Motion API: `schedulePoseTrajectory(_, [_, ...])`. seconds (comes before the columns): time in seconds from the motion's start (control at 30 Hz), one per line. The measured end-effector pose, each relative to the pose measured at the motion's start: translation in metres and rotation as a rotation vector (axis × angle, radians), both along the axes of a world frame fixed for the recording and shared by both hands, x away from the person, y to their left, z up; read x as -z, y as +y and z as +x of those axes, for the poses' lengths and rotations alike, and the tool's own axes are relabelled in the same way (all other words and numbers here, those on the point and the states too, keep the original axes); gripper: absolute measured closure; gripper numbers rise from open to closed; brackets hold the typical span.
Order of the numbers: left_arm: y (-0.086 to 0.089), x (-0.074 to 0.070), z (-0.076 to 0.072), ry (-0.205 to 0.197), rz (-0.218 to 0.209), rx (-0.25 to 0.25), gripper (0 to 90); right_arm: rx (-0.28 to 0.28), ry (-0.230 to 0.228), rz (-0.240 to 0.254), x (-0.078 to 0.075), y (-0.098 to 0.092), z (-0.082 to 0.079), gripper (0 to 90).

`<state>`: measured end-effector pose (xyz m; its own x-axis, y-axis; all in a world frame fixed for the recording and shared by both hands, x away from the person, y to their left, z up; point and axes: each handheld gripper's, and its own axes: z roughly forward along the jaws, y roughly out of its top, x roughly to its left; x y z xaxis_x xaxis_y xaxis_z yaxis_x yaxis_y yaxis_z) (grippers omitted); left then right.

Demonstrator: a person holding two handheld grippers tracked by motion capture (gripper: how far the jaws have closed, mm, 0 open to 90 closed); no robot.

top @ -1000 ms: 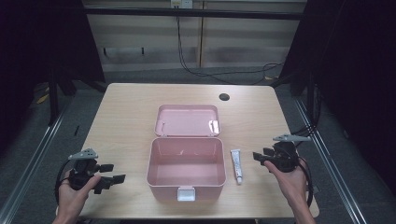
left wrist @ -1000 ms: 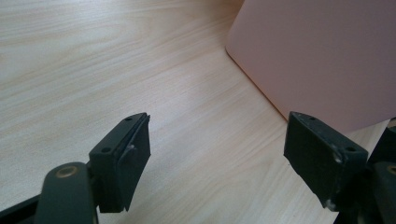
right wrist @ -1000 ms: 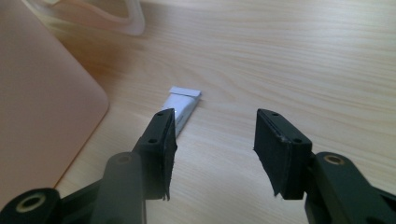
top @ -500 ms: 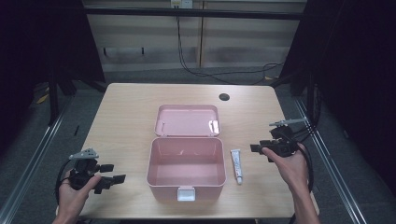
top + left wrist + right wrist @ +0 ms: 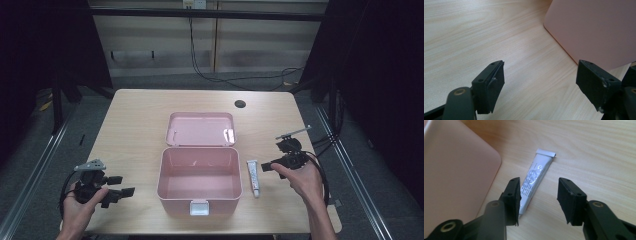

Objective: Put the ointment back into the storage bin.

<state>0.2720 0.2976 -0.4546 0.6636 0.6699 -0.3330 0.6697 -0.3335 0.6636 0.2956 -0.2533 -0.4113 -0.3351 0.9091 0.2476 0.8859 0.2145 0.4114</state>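
Observation:
An open pink box [image 5: 200,151] stands in the middle of the table, its lid [image 5: 200,129] laid back behind it and a white latch [image 5: 198,206] on its front. A white tube [image 5: 254,177] lies flat just right of the box. My right gripper [image 5: 268,165] hovers right of the tube and points at it. Its jaws have just been closing, stand open and hold nothing. In the right gripper view the tube [image 5: 537,171] lies on the wood beyond the right gripper [image 5: 539,185]. My left gripper [image 5: 122,186] rests open at the front left, facing the box wall [image 5: 594,30].
The wooden table [image 5: 135,125] has a dark round hole [image 5: 240,104] at the back right. Cables trail from both grippers over the table's edges. Bare wood lies on both sides of the box.
The right gripper has moved away from the front edge and a little toward the tube. The left gripper and the box have not moved.

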Motion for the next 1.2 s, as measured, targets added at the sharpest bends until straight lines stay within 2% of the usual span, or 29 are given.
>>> schedulePoseTrajectory(0.03, [0.001, 0.000, 0.000, -0.003, 0.005, 0.002, 22.7, 0.006, 0.019, 0.000, 0.002, 0.002, 0.000, 56.2])
schedulePoseTrajectory(0.33, [0.001, 0.000, 0.000, -0.004, 0.001, 0.000, 22.8, -0.024, 0.068, -0.011, 0.009, 0.014, 0.003, 59.5])
schedulePoseTrajectory(0.37, [0.001, 0.000, 0.000, -0.004, 0.003, 0.000, 22.7, -0.026, 0.090, -0.017, 0.011, 0.017, 0.004, 60.5])
schedulePoseTrajectory(0.43, [0.001, 0.000, 0.000, -0.003, 0.000, -0.005, 22.7, -0.031, 0.097, -0.028, 0.012, 0.019, 0.005, 60.6])
schedulePoseTrajectory(0.5, [0.001, -0.001, 0.000, -0.002, -0.002, -0.002, 22.7, -0.039, 0.128, -0.036, 0.014, 0.023, 0.007, 60.7])
schedulePoseTrajectory(0.73, [0.001, -0.001, 0.000, -0.002, -0.003, 0.000, 22.8, -0.032, 0.169, -0.061, 0.016, 0.028, 0.013, 61.8])
schedulePoseTrajectory(0.83, [0.001, -0.001, 0.000, -0.003, -0.001, 0.004, 22.7, -0.041, 0.202, -0.078, 0.020, 0.031, 0.015, 62.4])
schedulePoseTrajectory(1.0, [0.000, -0.001, -0.001, -0.004, -0.003, -0.001, 22.7, -0.040, 0.210, -0.091, 0.023, 0.036, 0.018, 64.6])
schedulePoseTrajectory(1.07, [0.001, -0.001, 0.000, -0.003, -0.006, 0.000, 22.7, -0.036, 0.225, -0.101, 0.024, 0.038, 0.019, 65.2])
schedulePoseTrajectory(1.1, [0.001, -0.001, 0.000, -0.003, -0.005, 0.002, 22.7, -0.039, 0.239, -0.122, 0.027, 0.041, 0.020, 65.4])
schedulePoseTrajectory(1.2, [0.000, -0.001, 0.000, -0.005, -0.003, -0.001, 22.7, -0.031, 0.246, -0.128, 0.029, 0.043, 0.020, 65.8])
